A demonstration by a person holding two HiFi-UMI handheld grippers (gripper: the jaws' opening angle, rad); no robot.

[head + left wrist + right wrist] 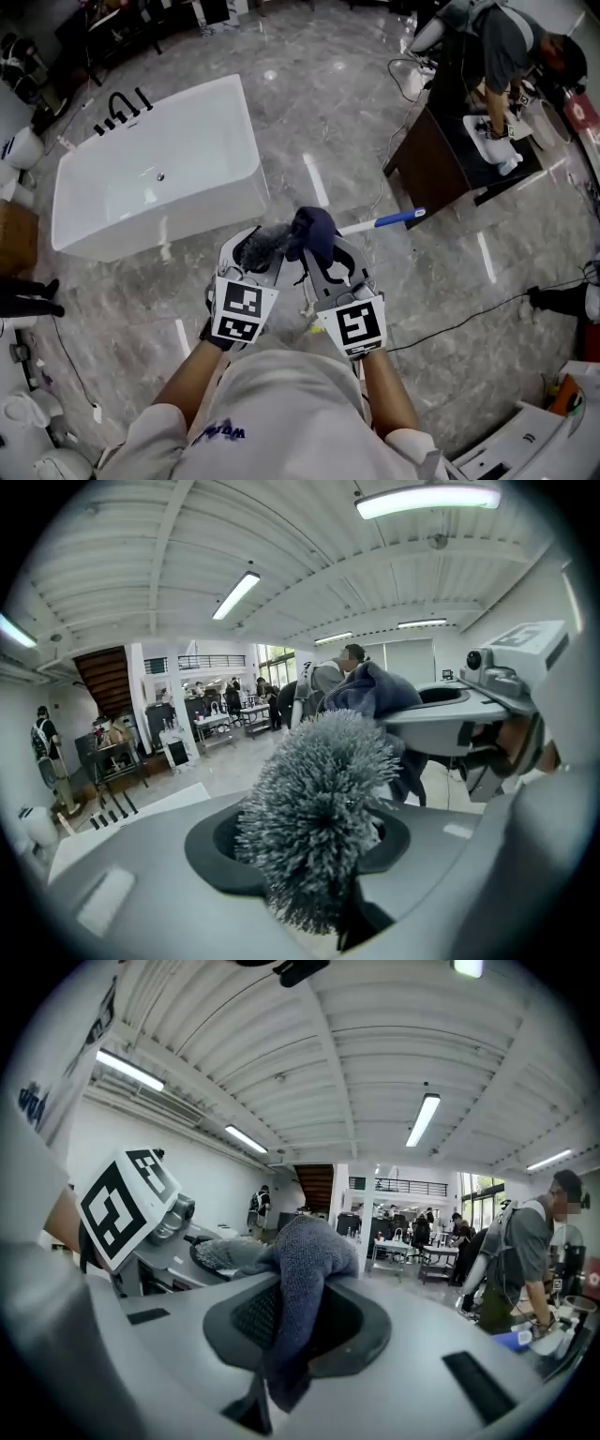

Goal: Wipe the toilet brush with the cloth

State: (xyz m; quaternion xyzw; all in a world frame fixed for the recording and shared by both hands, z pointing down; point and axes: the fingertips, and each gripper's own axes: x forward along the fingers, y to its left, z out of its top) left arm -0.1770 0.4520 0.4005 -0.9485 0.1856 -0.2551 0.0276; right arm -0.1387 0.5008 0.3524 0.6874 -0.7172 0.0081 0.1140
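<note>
The left gripper (pixel 257 253) was clamped on the toilet brush (pixel 266 244) right at its grey bristle head, which bulged up between the jaws. The right gripper (pixel 330 255) was closed on a dark blue cloth (pixel 313 230), bunched against the bristles. The brush's white, blue-tipped handle (pixel 382 221) stuck out to the right above the marble floor (pixel 328 94), near a white bathtub (pixel 187 141).

No legible text anywhere: the blue print (pixel 222 432) on the person's white shirt (pixel 281 412) is too blurred to read, and the square markers (pixel 242 312) on both cubes carry only black-and-white code patterns, no characters.
</note>
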